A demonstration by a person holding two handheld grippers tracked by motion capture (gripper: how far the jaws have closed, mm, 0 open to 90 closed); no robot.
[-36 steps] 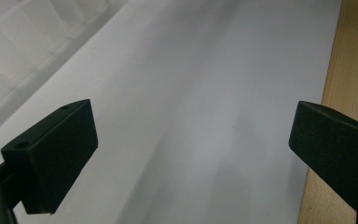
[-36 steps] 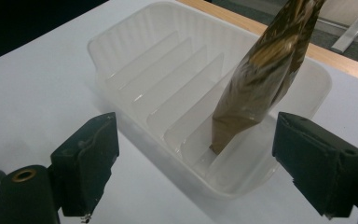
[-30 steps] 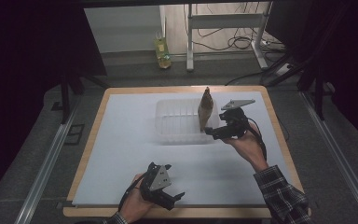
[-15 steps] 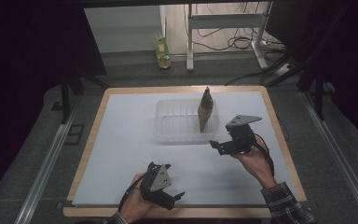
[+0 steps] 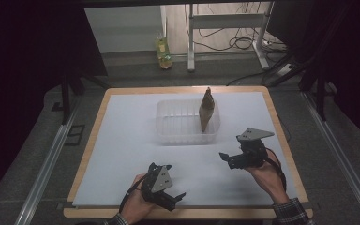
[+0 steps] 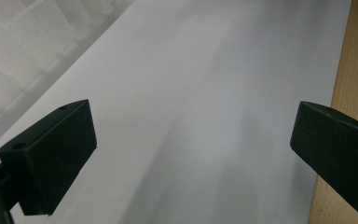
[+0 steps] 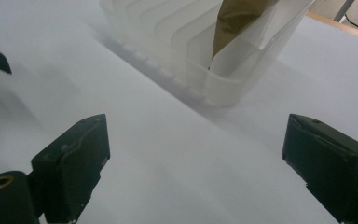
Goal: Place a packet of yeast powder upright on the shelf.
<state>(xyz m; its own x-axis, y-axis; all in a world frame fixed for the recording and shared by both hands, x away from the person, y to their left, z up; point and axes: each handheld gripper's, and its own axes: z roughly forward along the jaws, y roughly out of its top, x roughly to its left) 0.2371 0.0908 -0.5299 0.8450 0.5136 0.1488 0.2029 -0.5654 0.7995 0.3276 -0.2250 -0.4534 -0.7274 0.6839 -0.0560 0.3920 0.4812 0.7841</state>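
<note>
a brown paper pouch [image 5: 206, 110] stands upright at the right end of a clear plastic tub [image 5: 178, 135] in the middle of a white mat [image 5: 122, 140] laid over a wooden table [image 5: 92, 136], seen from the high view. the pouch leans against the tub's right wall, its pinched top rising above the rim. the right gripper [image 5: 226, 158], held in a person's right hand [image 5: 262, 171] near the table's right edge, sits well clear of the tub on its near right side, its jaws standing wide apart with nothing between them; they have just been opening further. in the right gripper view the two black jaws frame bare mat, with the ribbed corner of the tub [image 7: 223, 70] and the lower part of the pouch [image 7: 233, 21] beyond them, apart from both jaws. the left gripper [image 5: 176, 197] rests low near the front edge of the table in the person's left hand [image 5: 136, 208], well apart from the tub; its jaws are also spread wide and empty, and in the left gripper view they frame plain white mat [image 6: 191, 93] with a strip of the wooden table edge [image 6: 354, 60] at the right. beyond the table, a yellowish bottle [image 5: 163, 50] stands on the floor near metal frame legs [image 5: 190, 42] and loose cables [image 5: 243, 43].
</note>
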